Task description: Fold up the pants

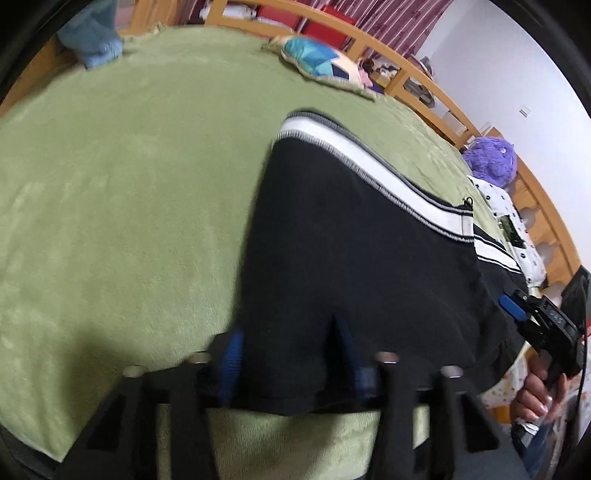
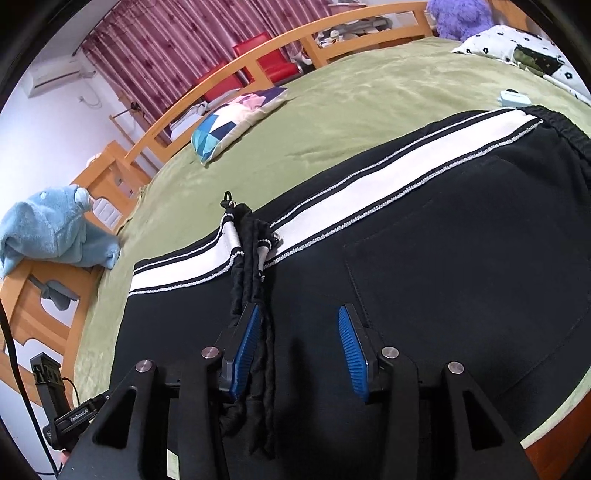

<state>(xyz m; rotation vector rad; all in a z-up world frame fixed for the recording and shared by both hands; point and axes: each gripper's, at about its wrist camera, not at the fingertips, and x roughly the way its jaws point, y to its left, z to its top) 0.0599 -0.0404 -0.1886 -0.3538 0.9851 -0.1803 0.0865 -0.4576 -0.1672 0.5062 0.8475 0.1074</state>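
left claw [image 1: 291, 354]: clamped on pants [image 1: 351, 258] edge | right claw [image 2: 295, 347]: parted, over pants' waistband cord

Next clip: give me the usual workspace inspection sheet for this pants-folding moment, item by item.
Surface: green blanket on a bed, mostly flat.
Job's things: black pants with a white side stripe, spread on the blanket, a bunched leg end lying on top.
Clutter: patchwork cushion, blue plush, purple plush, spotted pillow.
Grippers: left tongs have the pants' edge between the pads, grip unclear; right tongs open over the pants.
Cables: black cable at the right view's left edge.
Surroundings: wooden bed frame, maroon curtain, air conditioner.
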